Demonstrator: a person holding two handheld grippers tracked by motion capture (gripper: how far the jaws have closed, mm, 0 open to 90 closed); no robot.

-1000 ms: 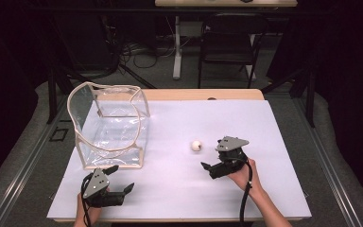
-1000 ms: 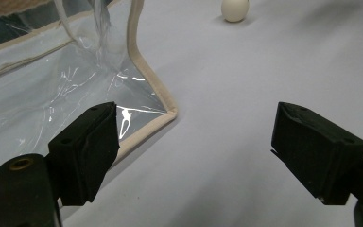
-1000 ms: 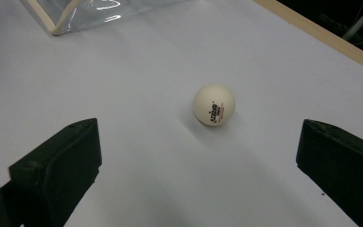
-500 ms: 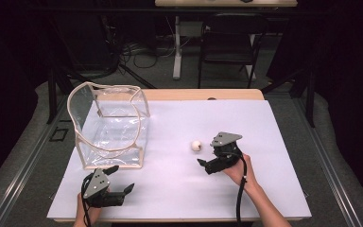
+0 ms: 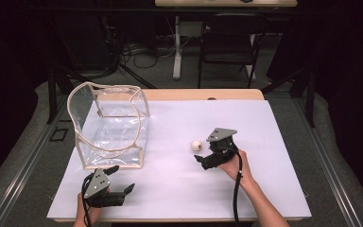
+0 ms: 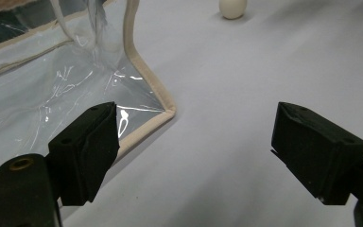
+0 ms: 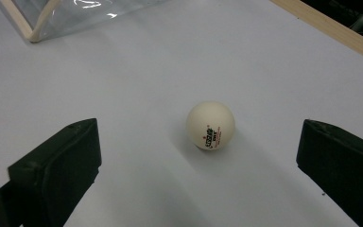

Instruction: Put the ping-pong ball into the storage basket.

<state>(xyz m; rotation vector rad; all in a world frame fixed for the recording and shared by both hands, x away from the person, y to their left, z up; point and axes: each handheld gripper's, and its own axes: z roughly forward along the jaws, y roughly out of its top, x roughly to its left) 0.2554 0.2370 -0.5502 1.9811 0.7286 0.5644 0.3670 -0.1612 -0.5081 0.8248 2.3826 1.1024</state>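
Observation:
A white ping-pong ball (image 5: 196,145) lies on the white table sheet (image 5: 264,142), right of a clear plastic bag with beige trim (image 5: 108,127). My right gripper (image 5: 203,152) is open just behind and to the right of the ball, pointing at it. In the right gripper view the ball (image 7: 211,126) sits on the sheet a little ahead of the wide-open gripper (image 7: 198,163), centred between the jaws and untouched. My left gripper (image 5: 122,178) is open near the front edge, just in front of the bag. Its own view shows the gripper (image 6: 196,137) empty, the bag's corner (image 6: 168,106) and the ball (image 6: 232,8) far off.
The bag stands open-topped at the left half of the sheet. A wooden table edge (image 5: 203,94) runs along the back. A dark chair (image 5: 227,38) and cables lie on the floor beyond the table.
My right gripper has moved forward and left, closer to the ball. The left gripper, the ball and the bag have stayed put.

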